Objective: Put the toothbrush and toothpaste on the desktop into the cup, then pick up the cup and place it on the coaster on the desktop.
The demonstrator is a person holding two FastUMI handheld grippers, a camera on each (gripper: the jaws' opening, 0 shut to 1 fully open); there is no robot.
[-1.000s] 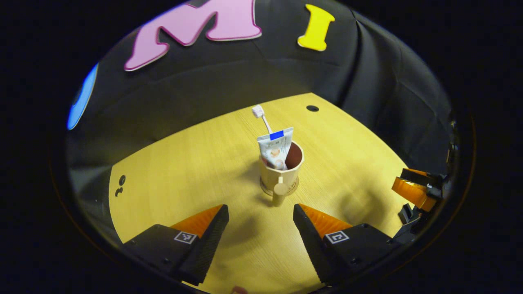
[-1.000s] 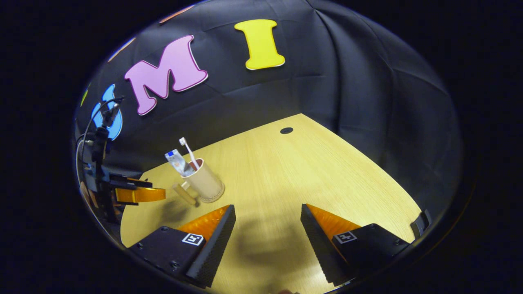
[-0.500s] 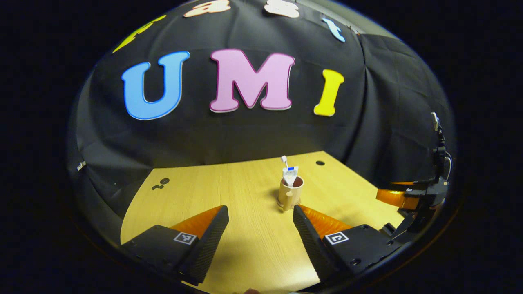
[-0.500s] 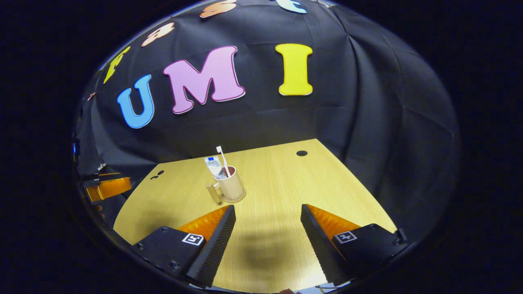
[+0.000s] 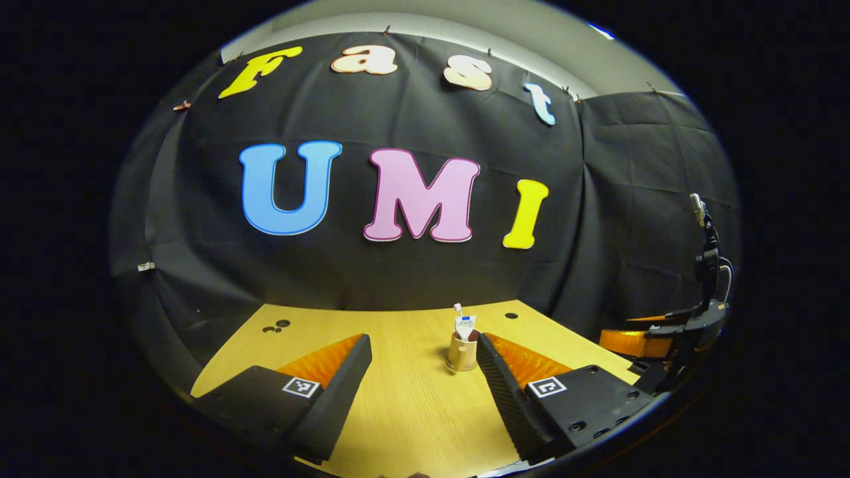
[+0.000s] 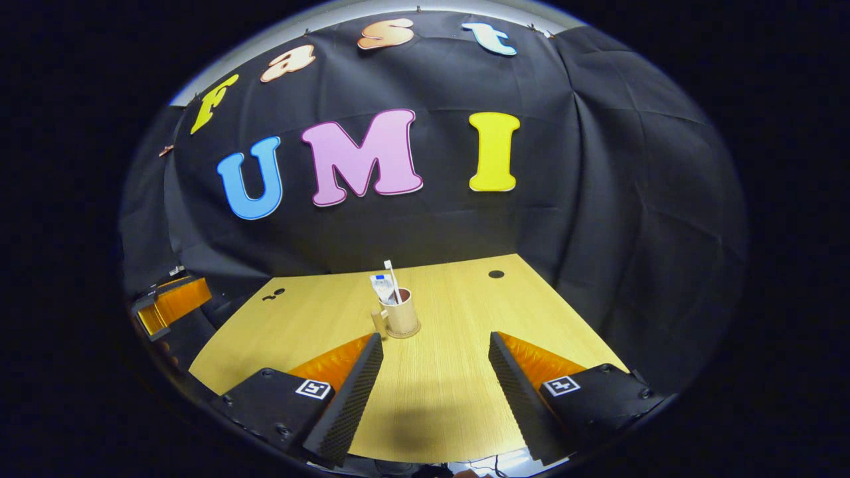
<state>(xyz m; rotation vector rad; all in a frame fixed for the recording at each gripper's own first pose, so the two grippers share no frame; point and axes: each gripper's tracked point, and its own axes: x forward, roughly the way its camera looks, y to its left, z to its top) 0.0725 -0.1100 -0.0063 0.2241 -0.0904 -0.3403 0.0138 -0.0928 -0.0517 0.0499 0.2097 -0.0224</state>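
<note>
The tan cup [image 5: 462, 353] [image 6: 402, 317] stands upright at mid-table on a round coaster [image 6: 405, 333], its handle toward my left side. A white toothbrush [image 6: 392, 277] [image 5: 457, 309] and a white-and-blue toothpaste tube [image 6: 380, 288] [image 5: 465, 326] stick up out of it. My left gripper [image 5: 424, 342] is open and empty, well back from the cup, and appears at the left edge of the right gripper view [image 6: 169, 302]. My right gripper [image 6: 435, 338] is also open and empty, far from the cup, and is seen at the right edge of the left gripper view [image 5: 637, 342].
The light wooden table [image 6: 465, 305] [image 5: 405, 411] has a dark cable hole at the far right [image 6: 496, 273] [image 5: 510, 315] and small holes at the far left [image 6: 274, 294] [image 5: 279, 325]. Black cloth walls close the back and right sides.
Both grippers have drawn back from the cup and tilted up, so the cup looks smaller and farther. The cup with its contents has stayed on the coaster.
</note>
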